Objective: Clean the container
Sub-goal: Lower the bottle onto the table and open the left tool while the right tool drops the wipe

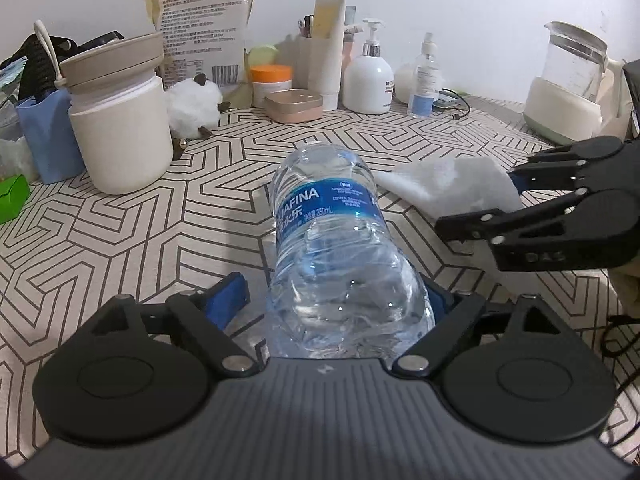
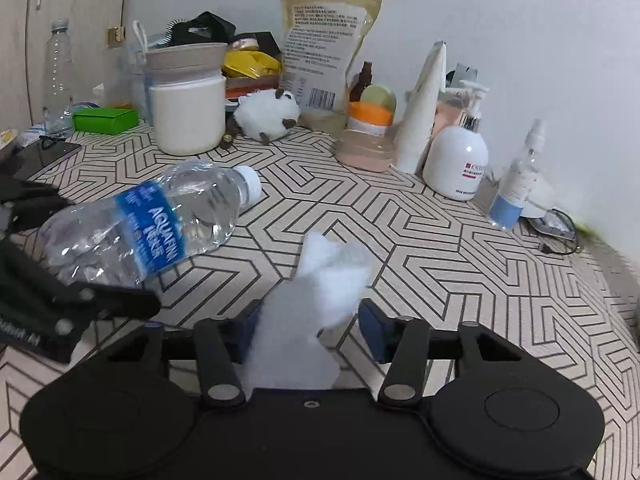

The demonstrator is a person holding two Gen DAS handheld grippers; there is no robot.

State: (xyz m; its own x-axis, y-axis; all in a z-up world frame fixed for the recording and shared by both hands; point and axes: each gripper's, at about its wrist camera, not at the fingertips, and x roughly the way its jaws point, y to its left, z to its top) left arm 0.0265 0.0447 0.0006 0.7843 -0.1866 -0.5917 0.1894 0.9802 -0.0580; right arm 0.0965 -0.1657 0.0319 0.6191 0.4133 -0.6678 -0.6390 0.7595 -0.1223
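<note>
Clear plastic bottle (image 1: 332,240), blue label, white cap: clamped at its base end by left gripper (image 1: 340,300), long axis pointing forward, away from that gripper, cap toward the back clutter; apparently lifted off the patterned cloth (image 1: 120,240).
White wipe (image 2: 312,304): pinched in right gripper (image 2: 312,328), pads pressed onto it, loose end forward.
Relation to bottle: wipe just beside the bottle's right flank, level with the label, apparently not touching; right gripper the nearer wiping tool, reach leftward, across the bottle's length.
Left view: wipe tip close to label, right gripper side-on (image 1: 540,208).
Right view: bottle side-on (image 2: 160,220), cap (image 2: 250,182) visible, gap to wipe clearer.
</note>
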